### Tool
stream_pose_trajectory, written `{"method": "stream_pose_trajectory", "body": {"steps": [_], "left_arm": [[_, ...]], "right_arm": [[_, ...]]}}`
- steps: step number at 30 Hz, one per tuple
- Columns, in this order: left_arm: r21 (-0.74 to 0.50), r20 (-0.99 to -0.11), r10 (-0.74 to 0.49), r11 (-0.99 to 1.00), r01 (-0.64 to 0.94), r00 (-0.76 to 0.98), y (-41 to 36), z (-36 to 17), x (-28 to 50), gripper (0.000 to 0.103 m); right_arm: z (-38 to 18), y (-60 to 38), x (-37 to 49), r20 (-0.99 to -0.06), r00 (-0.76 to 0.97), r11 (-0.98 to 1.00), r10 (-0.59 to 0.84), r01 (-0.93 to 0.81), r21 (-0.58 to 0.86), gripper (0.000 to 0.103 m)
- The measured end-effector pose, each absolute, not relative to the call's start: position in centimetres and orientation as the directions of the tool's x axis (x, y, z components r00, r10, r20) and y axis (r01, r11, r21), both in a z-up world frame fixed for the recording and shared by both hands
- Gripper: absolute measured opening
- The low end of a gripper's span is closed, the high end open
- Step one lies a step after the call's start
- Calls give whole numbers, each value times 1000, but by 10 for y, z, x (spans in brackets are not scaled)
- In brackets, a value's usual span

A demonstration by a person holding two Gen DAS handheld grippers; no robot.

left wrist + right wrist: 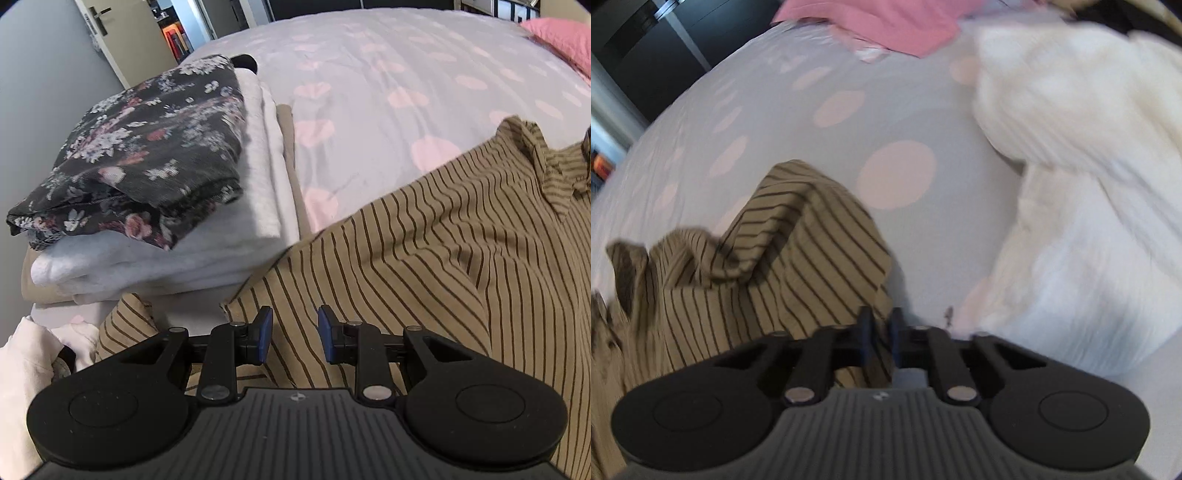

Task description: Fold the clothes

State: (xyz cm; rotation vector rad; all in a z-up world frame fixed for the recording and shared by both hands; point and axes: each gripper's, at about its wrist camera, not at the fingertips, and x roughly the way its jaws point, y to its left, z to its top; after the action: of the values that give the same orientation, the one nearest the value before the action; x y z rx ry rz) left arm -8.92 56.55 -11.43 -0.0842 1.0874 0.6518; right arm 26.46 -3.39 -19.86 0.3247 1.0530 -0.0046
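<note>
A tan shirt with dark stripes (424,251) lies spread on the bed, its collar at the upper right. My left gripper (295,334) is open, its blue pads just above the shirt's near left edge, holding nothing. In the right wrist view my right gripper (881,332) is shut on the striped shirt (783,258), pinching its right edge; the cloth rises in a bunched fold ahead of the fingers. This view is motion-blurred.
A stack of folded clothes stands at the left, a dark floral garment (147,155) on top of white ones (184,254). The bedcover (388,85) is grey with pink spots. A white fluffy garment (1078,177) lies right of the shirt. A pink pillow (886,22) lies at the back.
</note>
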Motion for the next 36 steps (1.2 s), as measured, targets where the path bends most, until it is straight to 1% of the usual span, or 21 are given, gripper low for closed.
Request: {"method": "stream_pose_trajectory", "body": {"steps": [6, 8, 10, 11, 12, 13, 16, 19, 22, 28, 29, 31, 36], "left_arm": [[261, -852, 450, 809, -527, 269, 564, -120, -91, 25], [263, -853, 452, 804, -533, 261, 566, -121, -93, 25], [258, -854, 451, 800, -541, 261, 569, -119, -95, 25], [255, -853, 452, 798, -547, 261, 570, -119, -97, 25], [253, -853, 453, 795, -552, 260, 571, -118, -98, 25], [251, -853, 453, 792, -557, 259, 573, -118, -99, 25], [242, -856, 451, 782, -575, 254, 577, -119, -101, 28], [224, -861, 443, 773, -594, 251, 582, -120, -102, 29], [224, -864, 440, 770, -597, 244, 585, -123, -103, 29], [249, -870, 440, 780, -574, 221, 586, -134, -106, 30], [250, -872, 439, 781, -573, 218, 587, -135, -106, 30], [248, -874, 436, 781, -573, 216, 590, -137, -108, 31], [241, -875, 434, 774, -586, 214, 596, -138, -106, 32]], "right_arm": [[-190, -40, 266, -921, 387, 963, -38, 261, 70, 2], [-193, -47, 264, -929, 368, 960, -24, 267, 80, 4], [-192, -56, 262, -927, 374, 952, 24, 275, 135, 11], [-188, -60, 261, -921, 389, 948, 24, 284, 144, 16], [-183, -63, 261, -913, 407, 945, 19, 290, 149, 31], [-176, -65, 261, -900, 435, 946, 9, 288, 148, 41], [-155, -71, 262, -839, 545, 950, 8, 258, 177, 42], [-147, -71, 267, -774, 630, 953, 60, 195, 233, 43], [-153, -58, 282, -758, 644, 959, 105, 136, 249, 43], [-171, -33, 325, -755, 637, 952, 157, 105, 286, 44], [-174, -29, 332, -754, 636, 951, 165, 100, 292, 45], [-180, -20, 347, -753, 633, 948, 182, 89, 305, 50], [-196, 0, 381, -751, 623, 942, 219, 66, 329, 51]]}}
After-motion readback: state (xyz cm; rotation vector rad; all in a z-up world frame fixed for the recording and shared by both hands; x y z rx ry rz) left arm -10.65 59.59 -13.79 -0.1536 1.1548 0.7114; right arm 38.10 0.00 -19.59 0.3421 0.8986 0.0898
